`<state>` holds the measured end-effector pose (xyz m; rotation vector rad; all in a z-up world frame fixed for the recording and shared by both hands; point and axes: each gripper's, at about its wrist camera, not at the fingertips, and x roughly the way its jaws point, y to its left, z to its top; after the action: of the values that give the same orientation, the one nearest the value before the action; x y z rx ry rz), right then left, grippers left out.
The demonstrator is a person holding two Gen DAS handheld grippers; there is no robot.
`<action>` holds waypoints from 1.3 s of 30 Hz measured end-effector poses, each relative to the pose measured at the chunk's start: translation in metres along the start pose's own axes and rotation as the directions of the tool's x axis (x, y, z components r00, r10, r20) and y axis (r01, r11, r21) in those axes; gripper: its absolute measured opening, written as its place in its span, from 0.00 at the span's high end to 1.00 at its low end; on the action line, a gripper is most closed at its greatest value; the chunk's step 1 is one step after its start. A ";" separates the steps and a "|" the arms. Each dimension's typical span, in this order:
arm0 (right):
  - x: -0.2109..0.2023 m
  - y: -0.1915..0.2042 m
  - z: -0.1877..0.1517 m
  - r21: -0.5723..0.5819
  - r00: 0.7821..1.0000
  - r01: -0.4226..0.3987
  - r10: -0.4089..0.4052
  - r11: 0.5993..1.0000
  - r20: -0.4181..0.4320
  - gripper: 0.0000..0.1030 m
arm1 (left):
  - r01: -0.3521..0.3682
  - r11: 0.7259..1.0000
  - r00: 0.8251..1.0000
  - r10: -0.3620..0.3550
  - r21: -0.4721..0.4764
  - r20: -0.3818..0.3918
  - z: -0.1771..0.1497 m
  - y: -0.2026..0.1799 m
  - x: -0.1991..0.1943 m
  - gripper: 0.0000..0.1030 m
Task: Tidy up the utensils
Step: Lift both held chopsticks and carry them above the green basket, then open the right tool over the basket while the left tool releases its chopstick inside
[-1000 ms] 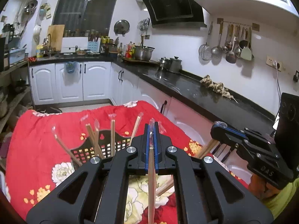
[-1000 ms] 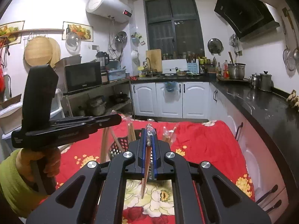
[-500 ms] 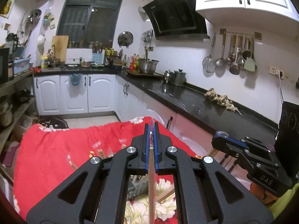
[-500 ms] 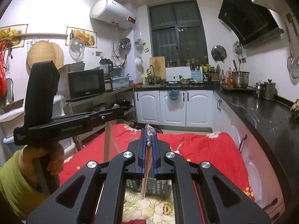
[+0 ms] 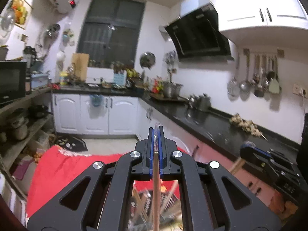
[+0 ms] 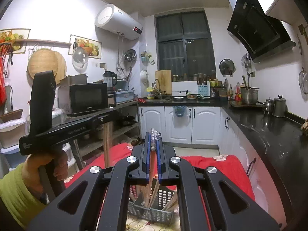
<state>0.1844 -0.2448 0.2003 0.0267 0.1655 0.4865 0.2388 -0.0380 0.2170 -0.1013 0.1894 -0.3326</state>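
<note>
My left gripper [image 5: 156,134] is shut on a wooden chopstick [image 5: 155,188] that hangs straight down between the jaws. My right gripper [image 6: 153,137] is shut on a reddish-brown chopstick [image 6: 152,165], its tip in clear wrap. Below both, a grey perforated utensil basket [image 6: 152,209] stands on the red floral cloth [image 6: 221,165] and holds several wooden chopsticks. In the left wrist view the basket [image 5: 154,202] is blurred. Each gripper shows in the other's view: the left [image 6: 100,120] with its chopstick, the right [image 5: 248,150].
A black kitchen counter [image 6: 269,132] runs along the right with pots and a range hood above. White cabinets [image 6: 179,125] stand at the back. A shelf with a microwave [image 6: 86,98] is at the left. Ladles hang on the wall [image 5: 256,80].
Both grippers have risen and tilted up with their chopsticks. The basket and cloth have dropped low in both views, and the left wrist view has swung left.
</note>
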 end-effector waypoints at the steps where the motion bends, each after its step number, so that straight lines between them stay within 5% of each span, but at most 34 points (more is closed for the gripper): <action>1: 0.002 -0.003 0.001 0.013 1.000 0.003 -0.003 1.000 0.000 0.94 | -0.006 1.000 1.000 0.006 -0.002 0.013 0.001 0.001 -0.001 0.98; 13: 0.034 -0.016 -0.005 0.021 0.998 0.054 -0.053 0.998 -0.022 0.94 | -0.122 0.990 0.989 0.115 0.068 0.097 -0.006 0.012 0.027 0.98; 39: 0.095 -0.019 -0.074 0.052 0.987 0.076 -0.068 0.996 -0.143 0.94 | -0.108 0.992 0.987 0.114 0.067 -0.110 -0.102 0.036 0.077 0.98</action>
<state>0.2634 -0.2187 0.1113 0.0425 0.3184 0.4117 0.3012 -0.0367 0.0998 -0.0117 0.2959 -0.2328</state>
